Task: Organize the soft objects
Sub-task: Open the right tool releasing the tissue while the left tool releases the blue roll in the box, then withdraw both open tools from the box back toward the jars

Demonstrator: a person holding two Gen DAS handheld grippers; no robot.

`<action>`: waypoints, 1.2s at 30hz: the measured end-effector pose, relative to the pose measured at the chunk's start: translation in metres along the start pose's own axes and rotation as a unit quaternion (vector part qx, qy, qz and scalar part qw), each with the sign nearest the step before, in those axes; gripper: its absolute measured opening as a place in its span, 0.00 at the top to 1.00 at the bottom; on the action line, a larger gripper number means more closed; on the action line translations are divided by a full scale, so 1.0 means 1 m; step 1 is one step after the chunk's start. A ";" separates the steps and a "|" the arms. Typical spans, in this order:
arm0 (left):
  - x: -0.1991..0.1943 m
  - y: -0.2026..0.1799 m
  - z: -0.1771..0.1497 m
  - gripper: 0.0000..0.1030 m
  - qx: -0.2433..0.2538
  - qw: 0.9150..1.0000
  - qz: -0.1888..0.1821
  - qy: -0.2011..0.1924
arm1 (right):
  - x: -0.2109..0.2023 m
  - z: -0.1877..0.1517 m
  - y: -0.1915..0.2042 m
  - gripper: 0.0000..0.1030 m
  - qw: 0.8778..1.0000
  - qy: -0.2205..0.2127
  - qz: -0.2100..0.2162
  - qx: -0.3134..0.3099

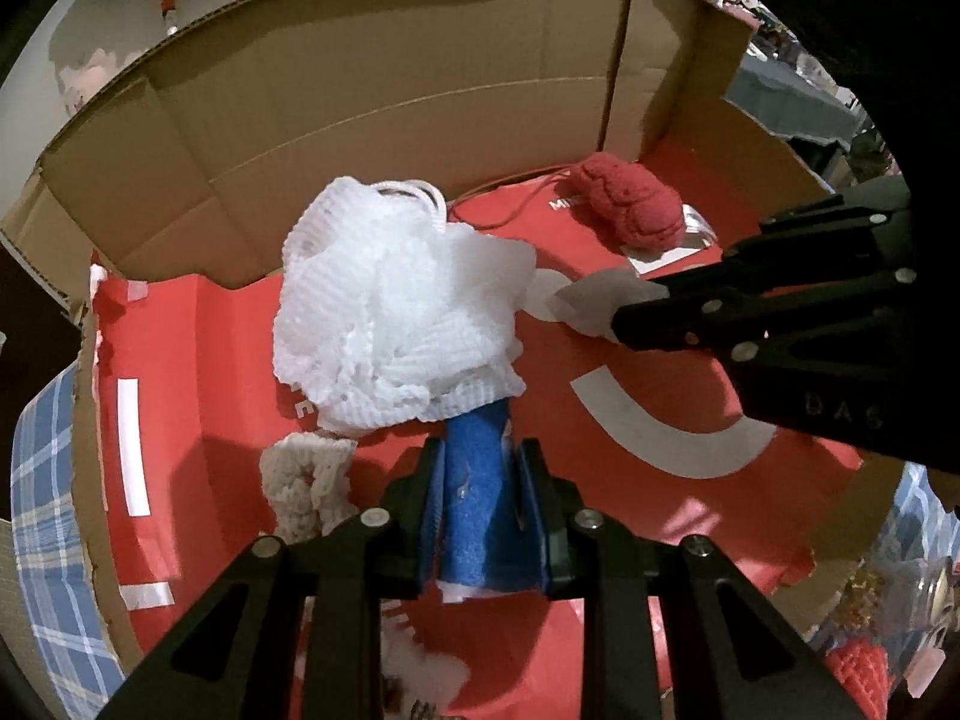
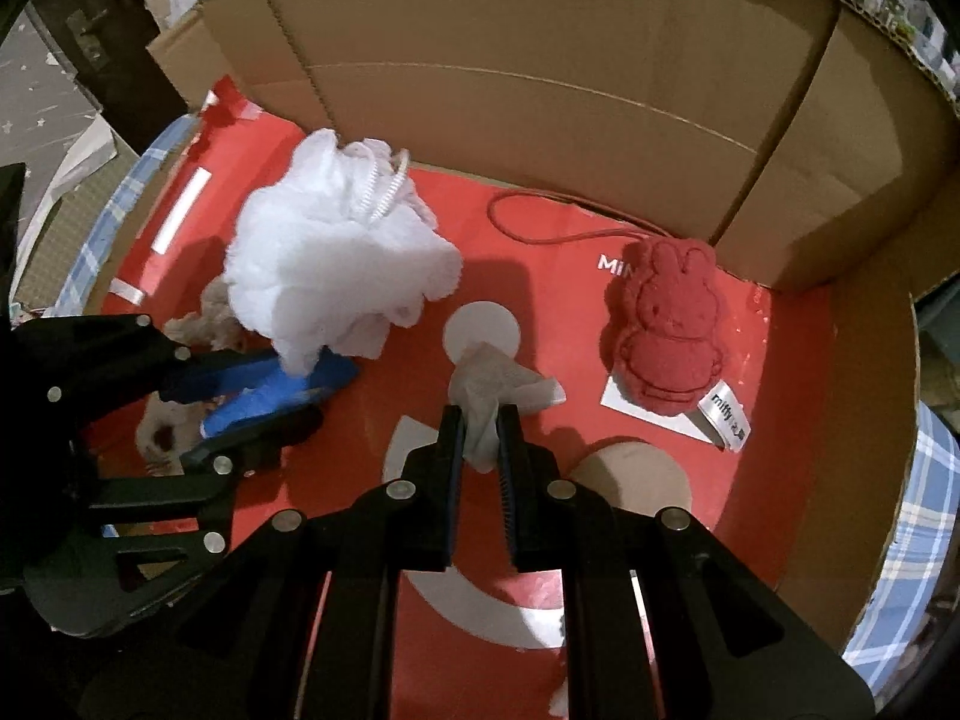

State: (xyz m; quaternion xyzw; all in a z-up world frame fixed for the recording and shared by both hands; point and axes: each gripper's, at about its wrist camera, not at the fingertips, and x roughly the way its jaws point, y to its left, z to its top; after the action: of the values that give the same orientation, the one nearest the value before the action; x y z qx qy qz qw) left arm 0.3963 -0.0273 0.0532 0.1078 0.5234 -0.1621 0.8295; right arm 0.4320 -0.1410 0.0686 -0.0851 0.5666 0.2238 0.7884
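Observation:
My left gripper [image 1: 480,450] is shut on a blue sponge [image 1: 474,516] that sticks out between its fingers, under a white mesh bath pouf [image 1: 396,312]. From the right wrist view the pouf [image 2: 336,276] rests on the blue sponge [image 2: 270,396] held by the left gripper [image 2: 294,396]. My right gripper [image 2: 480,420] is shut on a crumpled white tissue [image 2: 498,384], just above the red floor of the cardboard box [image 2: 540,60]. The right gripper [image 1: 624,312] also shows in the left wrist view with the tissue [image 1: 594,300].
A red bunny-shaped sponge [image 2: 666,330] with a cord and label lies at the box's right back. A cream knitted piece [image 1: 306,480] lies beside the left gripper. Tall cardboard walls [image 1: 420,90] ring the back and right. A blue plaid cloth [image 1: 42,510] lies under the box.

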 end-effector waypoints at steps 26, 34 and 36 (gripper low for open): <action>-0.014 0.000 -0.004 0.48 -0.013 1.000 0.007 -0.013 | 0.008 0.002 0.006 0.77 1.000 0.007 -0.026 0.015; -0.032 -0.003 -0.014 0.37 -0.016 0.999 0.013 -0.025 | -0.003 -0.004 0.009 0.51 0.999 -0.005 -0.045 0.020; -0.041 -0.002 -0.018 0.34 -0.021 0.999 0.015 -0.031 | -0.007 -0.006 0.010 0.32 0.998 -0.014 -0.054 0.020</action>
State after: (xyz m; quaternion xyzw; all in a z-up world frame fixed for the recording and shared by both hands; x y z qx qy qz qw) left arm 0.3644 -0.0169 0.0825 0.0929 0.4993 -0.1418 0.8497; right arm 0.4201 -0.1360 0.0745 -0.0965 0.5543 0.1710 0.8089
